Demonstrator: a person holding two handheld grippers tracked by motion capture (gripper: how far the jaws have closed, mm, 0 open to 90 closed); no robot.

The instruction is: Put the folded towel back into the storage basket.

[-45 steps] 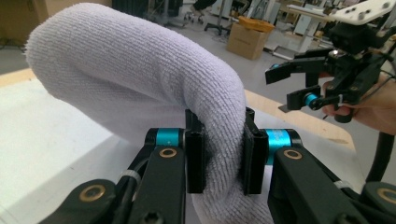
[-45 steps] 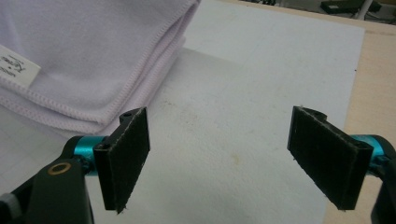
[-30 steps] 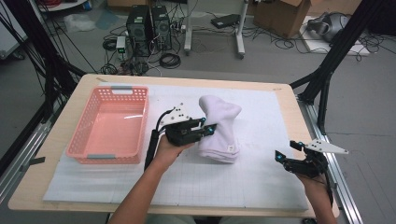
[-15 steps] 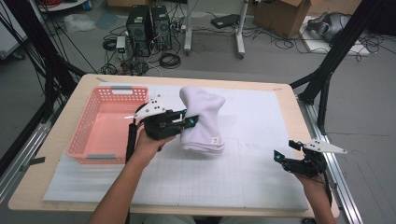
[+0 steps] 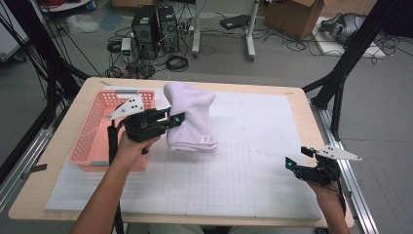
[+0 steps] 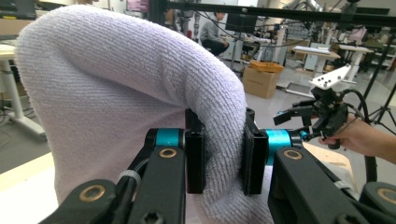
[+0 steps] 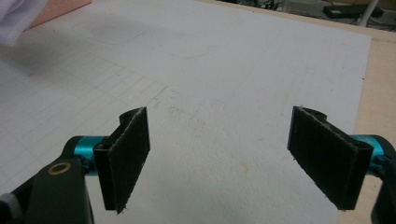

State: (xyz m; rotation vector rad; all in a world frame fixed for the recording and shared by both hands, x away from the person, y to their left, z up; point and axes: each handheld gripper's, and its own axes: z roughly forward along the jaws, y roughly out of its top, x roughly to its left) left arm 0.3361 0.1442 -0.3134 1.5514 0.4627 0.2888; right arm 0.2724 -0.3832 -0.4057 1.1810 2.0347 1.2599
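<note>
— Pink plastic at the far left, is that a basket?

— Yes, a pink basket (image 5: 97, 134) with slotted walls, sitting on the left part of the table (image 5: 58, 161), partly on the white gridded mat (image 5: 243, 165) that covers most of the tabletop.

— And beside it?

— The left gripper (image 5: 176, 119), held in the person's left hand (image 5: 130, 146), hangs over the basket's right edge. Its jaws are pinching a folded lilac towel (image 5: 191, 117). In the left gripper view the two black pads press into a thick fold of the towel (image 6: 140, 84) from both sides, and the cloth bulges up and over them.

— Is the towel on the table?

— Its upper part is lifted and arches above the gripper. Its lower folds, with a small white label, hang just right of the basket and low over the mat; I cannot tell whether they touch it.

— What about the right side?

— The right gripper (image 5: 298, 164) is well apart from the towel, near the table's right edge, over the mat's front right corner. Its jaws are spread wide with nothing between them. The right gripper view shows bare mat (image 7: 224, 107) between the two pads, and a corner of the towel (image 7: 18, 18) far off at the top left.

— Anything beyond the table?

— Computer towers (image 5: 156, 29) and loose cables on the floor, and a cardboard box (image 5: 287, 17) farther right.
</note>
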